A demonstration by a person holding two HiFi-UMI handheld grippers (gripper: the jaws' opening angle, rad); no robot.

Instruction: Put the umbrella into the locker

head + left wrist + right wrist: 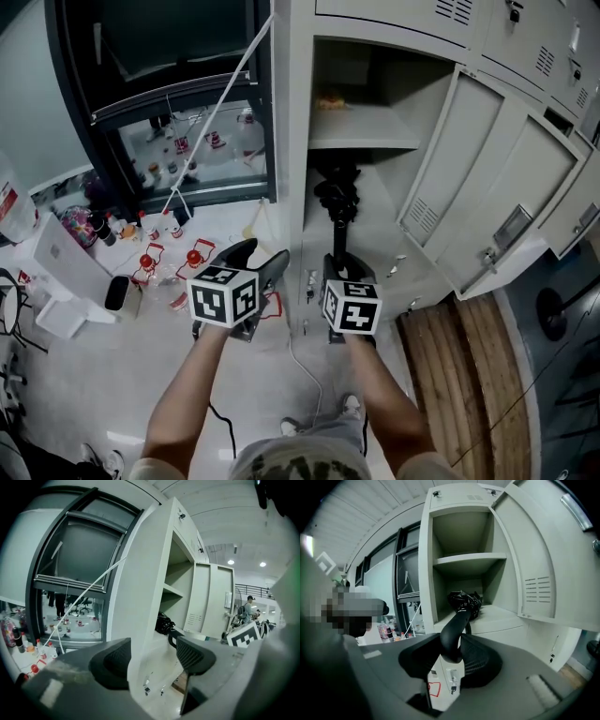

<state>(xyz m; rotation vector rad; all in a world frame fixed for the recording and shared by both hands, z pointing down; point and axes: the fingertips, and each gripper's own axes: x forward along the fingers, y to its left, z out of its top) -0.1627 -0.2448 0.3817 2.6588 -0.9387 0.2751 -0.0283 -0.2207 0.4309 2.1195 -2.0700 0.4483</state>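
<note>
My right tool [451,659] is clamped on the umbrella [456,618] handle. Its long axis runs straight ahead, tip inside the locker [469,558]. Left tool [152,657] stands apart, empty.

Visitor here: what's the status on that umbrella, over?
Left gripper open, empty. Right gripper shut on umbrella handle. Umbrella's far end rests inside locker, under shelf. Door open, nothing blocking.
</note>
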